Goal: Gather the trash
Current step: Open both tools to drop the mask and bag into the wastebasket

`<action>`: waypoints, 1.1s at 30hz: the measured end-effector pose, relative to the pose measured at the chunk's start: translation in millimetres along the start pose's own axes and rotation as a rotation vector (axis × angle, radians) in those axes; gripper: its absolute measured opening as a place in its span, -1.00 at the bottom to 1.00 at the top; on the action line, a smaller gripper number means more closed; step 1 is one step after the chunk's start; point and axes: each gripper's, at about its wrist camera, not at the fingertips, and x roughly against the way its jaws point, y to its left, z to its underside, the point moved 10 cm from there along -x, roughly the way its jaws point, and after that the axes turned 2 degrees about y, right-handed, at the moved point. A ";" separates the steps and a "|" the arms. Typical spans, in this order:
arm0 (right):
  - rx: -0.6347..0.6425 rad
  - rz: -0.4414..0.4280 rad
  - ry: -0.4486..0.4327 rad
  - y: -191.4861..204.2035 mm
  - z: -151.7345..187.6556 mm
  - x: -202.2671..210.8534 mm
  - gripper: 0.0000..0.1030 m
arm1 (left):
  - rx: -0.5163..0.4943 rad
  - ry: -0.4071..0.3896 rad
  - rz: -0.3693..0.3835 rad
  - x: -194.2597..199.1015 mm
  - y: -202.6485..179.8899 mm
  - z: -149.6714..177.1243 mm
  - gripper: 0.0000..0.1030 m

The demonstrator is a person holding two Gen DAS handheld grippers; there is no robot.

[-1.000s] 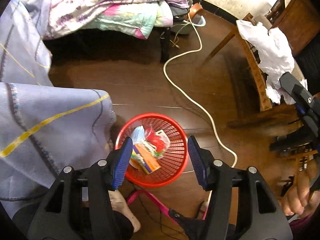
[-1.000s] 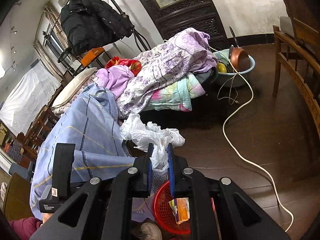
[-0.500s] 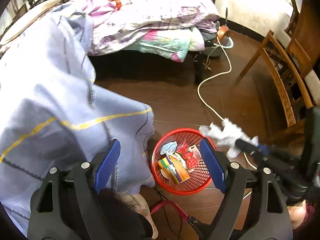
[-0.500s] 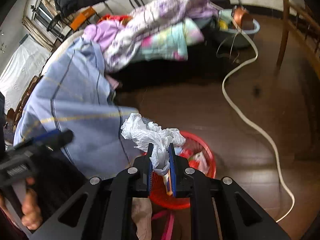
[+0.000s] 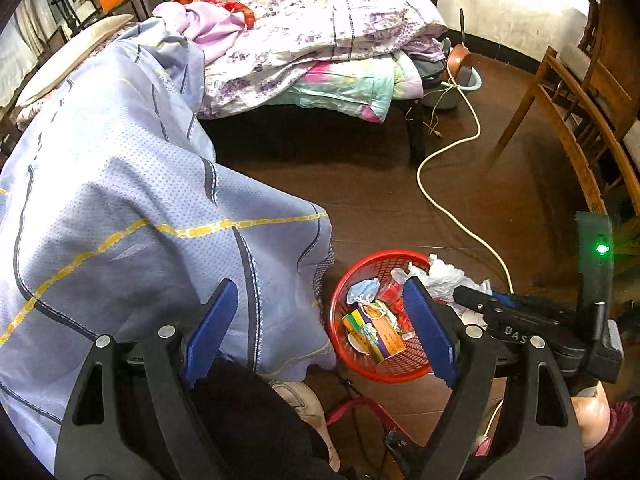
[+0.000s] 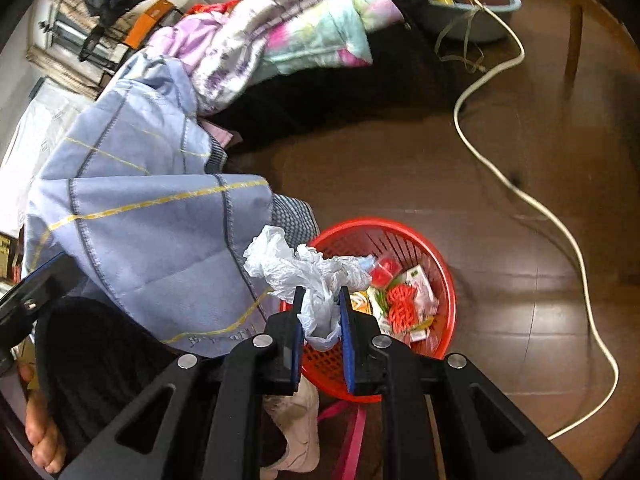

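- Gripping a crumpled white plastic bag (image 6: pixel 308 276), the right tool (image 6: pixel 319 312) has its two blue pads clamped on the bag's lower, twisted part, while the loose upper part bunches out above the fingertips.
- That bag hangs over the near rim of a red mesh basket (image 6: pixel 448 280), which stands on the dark brown floor (image 6: pixel 400 176).
- Inside the basket lie a red packet (image 6: pixel 400 300), other printed wrappers, and, seen from the left wrist view, a pale blue face mask (image 5: pixel 362 290) and a yellow-orange carton (image 5: pixel 376 330).
- The left tool (image 5: pixel 320 320) has its jaws wide apart; they have just been opening, and nothing is between the pads.
- In the left wrist view the right tool (image 5: pixel 464 298) reaches in from the right, its tip with the white bag (image 5: pixel 440 276) at the basket's far right rim (image 5: pixel 376 258).
- A blue bedsheet with yellow stripes (image 5: pixel 120 208) drapes down just beside the basket on its left.
- A white cable (image 6: pixel 560 224) snakes across the floor to the right of the basket, apart from it.
- A pale shoe (image 6: pixel 298 416) shows below the basket, near a pink strap (image 6: pixel 352 436).
- Folded floral quilts (image 5: pixel 320 36) are piled on the bed (image 5: pixel 304 136) behind.
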 end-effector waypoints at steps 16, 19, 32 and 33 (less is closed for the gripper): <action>0.011 0.034 -0.046 -3.9 -7.5 17.7 0.12 | -0.012 -0.001 -0.013 -0.1 -0.9 0.1 0.60; 0.032 0.038 -0.084 0.9 -13.5 31.7 0.12 | -0.017 -0.010 -0.021 1.5 -0.6 -0.7 0.60; 0.139 0.047 -0.185 33.7 -24.6 96.4 0.21 | -0.056 -0.059 -0.068 23.9 -2.5 10.1 0.60; 0.151 0.047 -0.188 37.5 -24.0 101.7 0.22 | -0.059 -0.067 -0.069 27.7 -2.8 12.5 0.60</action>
